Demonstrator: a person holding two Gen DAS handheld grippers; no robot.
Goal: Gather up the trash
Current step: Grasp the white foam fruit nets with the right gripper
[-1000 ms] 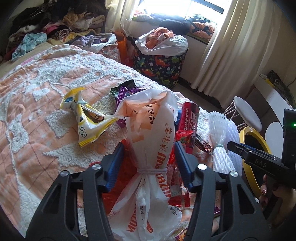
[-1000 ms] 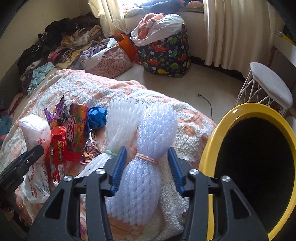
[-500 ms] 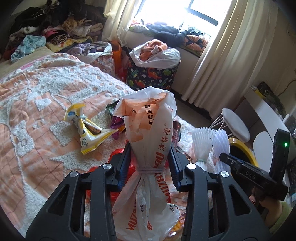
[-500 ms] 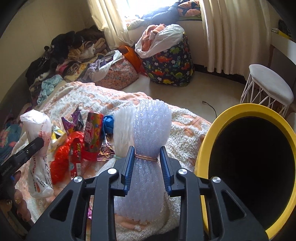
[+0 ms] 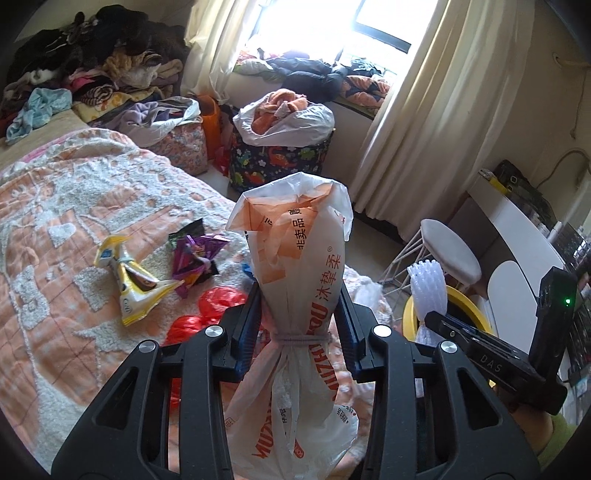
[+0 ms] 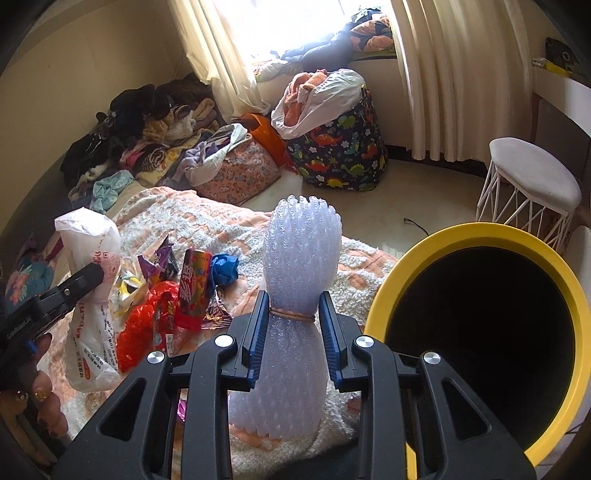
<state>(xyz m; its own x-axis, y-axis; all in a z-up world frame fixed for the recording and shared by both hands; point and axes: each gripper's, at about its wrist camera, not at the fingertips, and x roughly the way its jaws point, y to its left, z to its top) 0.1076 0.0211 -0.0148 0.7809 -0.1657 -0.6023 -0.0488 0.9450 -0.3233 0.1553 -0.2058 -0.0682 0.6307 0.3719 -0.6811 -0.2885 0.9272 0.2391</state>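
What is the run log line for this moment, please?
left hand-held gripper: shut on white plastic bag | right hand-held gripper: shut on foam net bundle | yellow bin: beside

Foam netting (image 6: 301, 258) between fingers (image 6: 255, 332) (clamped)

Bedroom, daylit; bright window (image 5: 376, 22) w/ cream curtains (image 6: 439, 81); pale floor (image 6: 424, 192); bed w/ orange-white blanket (image 5: 55, 221); clothes heap (image 6: 147, 125) by beige wall; white stool (image 6: 532, 184); dinosaur-print hamper (image 6: 340, 147).
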